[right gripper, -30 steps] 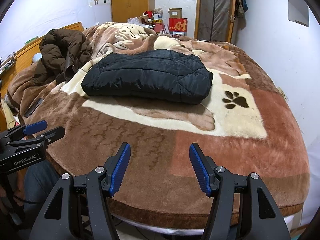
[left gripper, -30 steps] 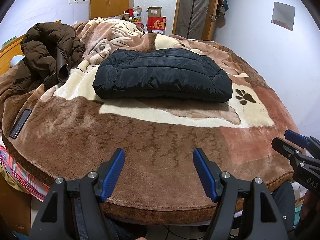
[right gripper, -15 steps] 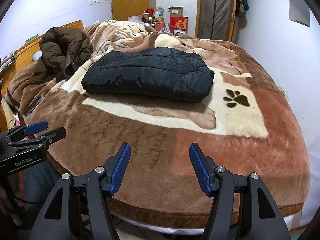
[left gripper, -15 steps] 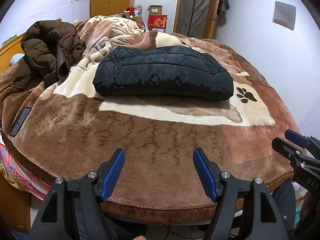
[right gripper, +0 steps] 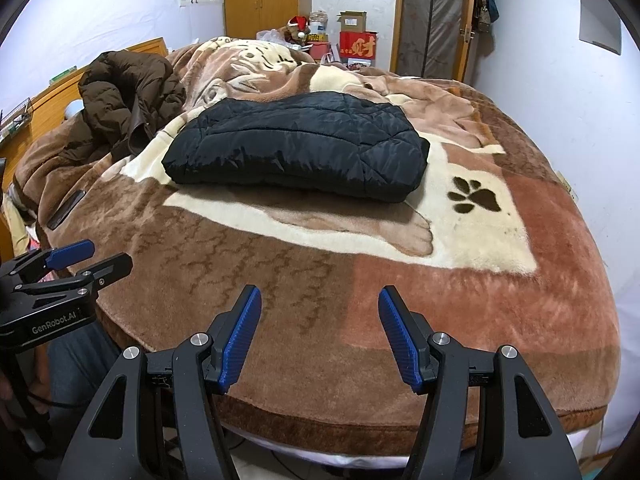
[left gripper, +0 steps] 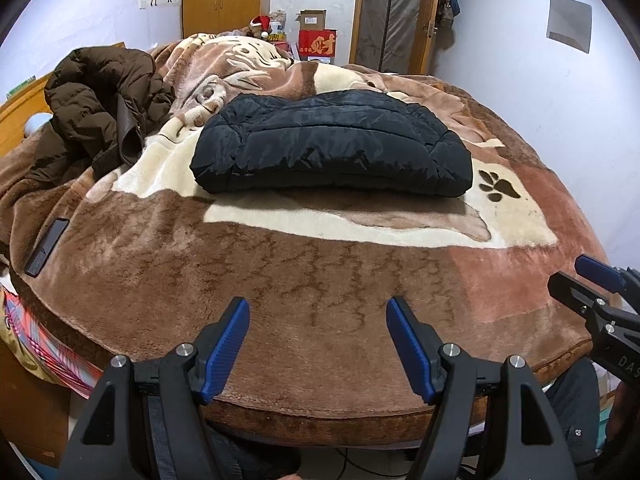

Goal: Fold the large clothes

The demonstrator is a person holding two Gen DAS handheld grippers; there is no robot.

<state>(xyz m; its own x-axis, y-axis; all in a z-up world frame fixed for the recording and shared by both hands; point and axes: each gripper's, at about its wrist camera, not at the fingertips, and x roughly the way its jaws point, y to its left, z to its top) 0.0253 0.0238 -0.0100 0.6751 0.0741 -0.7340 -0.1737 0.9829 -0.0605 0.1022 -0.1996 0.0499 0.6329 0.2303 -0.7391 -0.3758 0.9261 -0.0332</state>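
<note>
The left gripper (left gripper: pixel 318 322) and right gripper (right gripper: pixel 320 312) hovered wide and empty; the folded black jacket (left gripper: pixel 332 148) lay crosswise at twelve o'clock, roughly equidistant from both.

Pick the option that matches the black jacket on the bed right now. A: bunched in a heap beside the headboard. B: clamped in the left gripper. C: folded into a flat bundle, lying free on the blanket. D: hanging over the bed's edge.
C: the black jacket lies as a compact folded bundle on the blanket, and both open grippers are well short of it.
</note>
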